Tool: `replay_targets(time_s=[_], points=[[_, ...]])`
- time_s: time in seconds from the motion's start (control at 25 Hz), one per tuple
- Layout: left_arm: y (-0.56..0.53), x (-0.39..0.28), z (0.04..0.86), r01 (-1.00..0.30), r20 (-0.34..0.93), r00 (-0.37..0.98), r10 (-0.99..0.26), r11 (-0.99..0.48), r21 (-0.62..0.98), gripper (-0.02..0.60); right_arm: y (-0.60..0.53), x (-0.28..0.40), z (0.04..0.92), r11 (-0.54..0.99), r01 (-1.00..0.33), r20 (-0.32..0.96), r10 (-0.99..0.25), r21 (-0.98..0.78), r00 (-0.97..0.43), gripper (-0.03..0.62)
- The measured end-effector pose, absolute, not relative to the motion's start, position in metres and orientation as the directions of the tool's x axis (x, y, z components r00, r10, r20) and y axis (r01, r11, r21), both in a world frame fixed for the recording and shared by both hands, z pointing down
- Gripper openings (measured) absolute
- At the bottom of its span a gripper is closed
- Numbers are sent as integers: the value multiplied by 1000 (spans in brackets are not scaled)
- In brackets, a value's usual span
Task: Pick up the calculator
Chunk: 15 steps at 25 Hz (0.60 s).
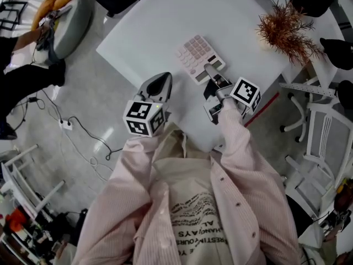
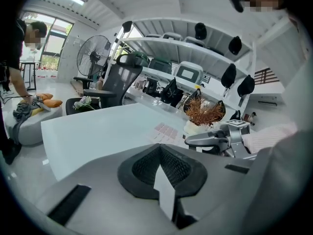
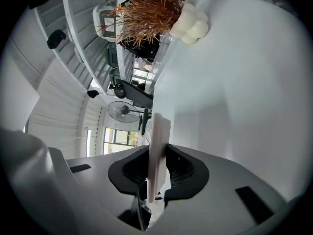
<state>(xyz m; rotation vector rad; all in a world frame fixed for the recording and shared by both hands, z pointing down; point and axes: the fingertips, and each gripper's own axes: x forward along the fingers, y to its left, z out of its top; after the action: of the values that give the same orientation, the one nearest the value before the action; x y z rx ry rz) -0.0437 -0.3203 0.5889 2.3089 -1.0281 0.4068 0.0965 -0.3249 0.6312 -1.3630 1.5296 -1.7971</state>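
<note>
The calculator (image 1: 196, 55), white with pinkish keys, is over the white table (image 1: 160, 26). My right gripper (image 1: 212, 70) is shut on its near edge. In the right gripper view the calculator (image 3: 158, 136) shows edge-on as a thin white slab pinched between the dark pads. From the left gripper view the calculator (image 2: 165, 130) and the right gripper (image 2: 208, 140) lie ahead to the right. My left gripper (image 1: 159, 83) hovers at the table's near edge, left of the calculator. Its pads (image 2: 146, 163) meet at the tips with nothing between them.
A dried brown plant (image 1: 285, 31) stands at the table's far right corner, past the calculator. White office chairs (image 1: 322, 131) crowd the right side. A grey cushion seat (image 1: 74, 12) and floor cables (image 1: 74, 127) are to the left. A person (image 2: 14, 67) bends over there.
</note>
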Motion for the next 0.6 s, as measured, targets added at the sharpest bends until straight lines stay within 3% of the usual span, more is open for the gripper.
replay_targets(time_s=[0.6], points=[[-291,-55,527,-739,391,674,-627,-573,354,2,-280,105,565,-259,-251,346,-838,-933,-422,77]])
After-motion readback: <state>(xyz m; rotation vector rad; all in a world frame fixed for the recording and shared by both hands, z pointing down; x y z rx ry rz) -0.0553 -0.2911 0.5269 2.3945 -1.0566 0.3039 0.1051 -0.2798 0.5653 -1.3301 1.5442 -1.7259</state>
